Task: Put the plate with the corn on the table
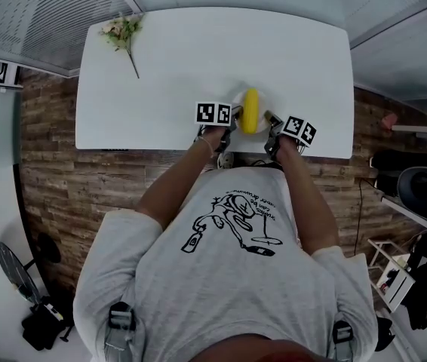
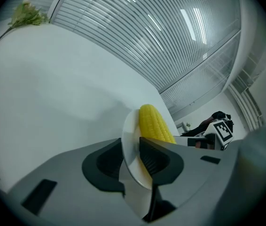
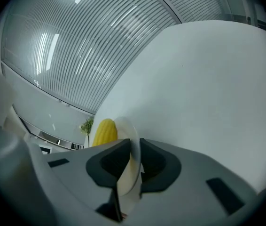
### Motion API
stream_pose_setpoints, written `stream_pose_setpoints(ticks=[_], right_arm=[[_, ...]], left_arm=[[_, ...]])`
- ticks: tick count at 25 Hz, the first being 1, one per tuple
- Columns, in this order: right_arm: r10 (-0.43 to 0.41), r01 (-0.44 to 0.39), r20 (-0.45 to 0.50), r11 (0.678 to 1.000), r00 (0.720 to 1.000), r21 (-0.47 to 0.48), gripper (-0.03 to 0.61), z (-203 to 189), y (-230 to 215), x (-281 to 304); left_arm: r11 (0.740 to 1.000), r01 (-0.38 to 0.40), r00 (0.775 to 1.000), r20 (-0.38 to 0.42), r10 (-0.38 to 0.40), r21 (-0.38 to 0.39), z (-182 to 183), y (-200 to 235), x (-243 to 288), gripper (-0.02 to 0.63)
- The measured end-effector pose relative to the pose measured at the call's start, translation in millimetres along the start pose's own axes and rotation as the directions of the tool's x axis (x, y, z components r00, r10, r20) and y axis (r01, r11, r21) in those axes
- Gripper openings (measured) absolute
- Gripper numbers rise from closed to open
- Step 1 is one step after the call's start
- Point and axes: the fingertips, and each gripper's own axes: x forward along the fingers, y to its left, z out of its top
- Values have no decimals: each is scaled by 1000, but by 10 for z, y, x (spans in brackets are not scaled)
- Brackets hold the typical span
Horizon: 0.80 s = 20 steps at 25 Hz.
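Note:
A small white plate (image 1: pixel 263 105) with a yellow corn cob (image 1: pixel 250 110) on it rests on the white table (image 1: pixel 198 59), near its front edge. My left gripper (image 1: pixel 232 121) is at the plate's left rim and my right gripper (image 1: pixel 272 123) at its right rim. In the left gripper view the plate's rim (image 2: pixel 130 145) stands between the jaws, the corn (image 2: pixel 154 124) just beyond; the pads look slack on it. In the right gripper view the rim (image 3: pixel 126 173) likewise sits between close jaws, not visibly pinched, with the corn (image 3: pixel 104 131) behind.
A sprig of flowers (image 1: pixel 123 32) lies at the table's far left corner. Wooden floor surrounds the table. A dark chair (image 1: pixel 425 191) and some clutter stand to the right, and a fan (image 1: pixel 13 274) at lower left.

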Motion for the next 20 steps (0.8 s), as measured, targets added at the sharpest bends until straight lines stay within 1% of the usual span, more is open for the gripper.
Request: stream_pose_setpoints(ticks=[6, 11, 20], right_arm=[[-37, 37, -15, 999, 999, 15, 74, -44, -99, 39], [-61, 61, -33, 998, 998, 11, 74, -75, -135, 59], [-102, 102, -3, 995, 995, -6, 81, -53, -158, 52]], left_arm=[[999, -40, 999, -23, 41, 11, -59, 56, 71, 106], [997, -65, 998, -26, 66, 32, -80, 62, 80, 109], [986, -121, 992, -9, 123, 117, -50, 43, 96, 121]])
